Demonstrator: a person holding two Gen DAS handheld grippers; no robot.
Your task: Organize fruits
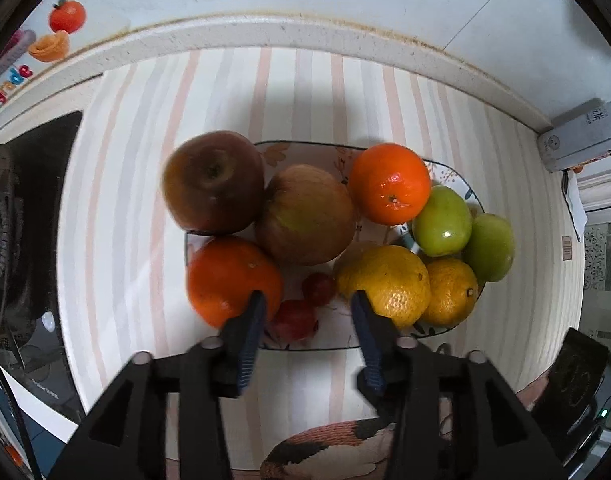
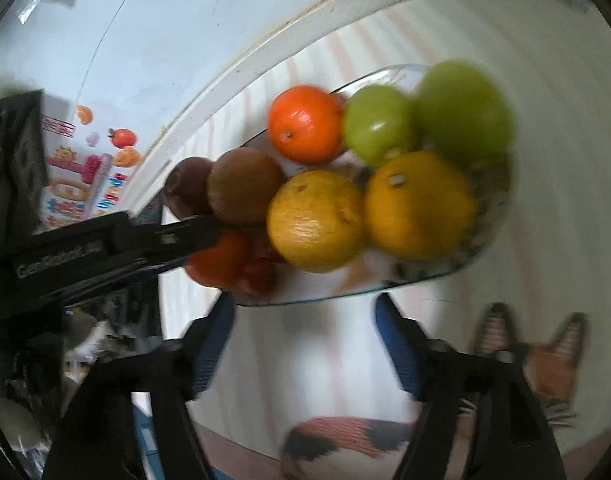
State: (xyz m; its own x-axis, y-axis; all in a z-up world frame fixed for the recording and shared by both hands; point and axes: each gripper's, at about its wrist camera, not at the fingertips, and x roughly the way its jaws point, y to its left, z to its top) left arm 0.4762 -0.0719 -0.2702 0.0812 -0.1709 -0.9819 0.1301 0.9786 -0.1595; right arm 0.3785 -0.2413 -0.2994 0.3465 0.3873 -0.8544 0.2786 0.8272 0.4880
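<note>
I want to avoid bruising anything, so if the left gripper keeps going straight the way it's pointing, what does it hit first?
Probably the small red fruits on the plate: they sit in the gap of the open left gripper. One finger overlaps an orange, the other a yellow citrus; depth is unclear.

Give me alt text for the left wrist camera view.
The open left gripper hovers over a plate piled with two apples, two oranges, two yellow citrus, two green fruits and small red ones. The plate sits on a striped cloth.
</note>
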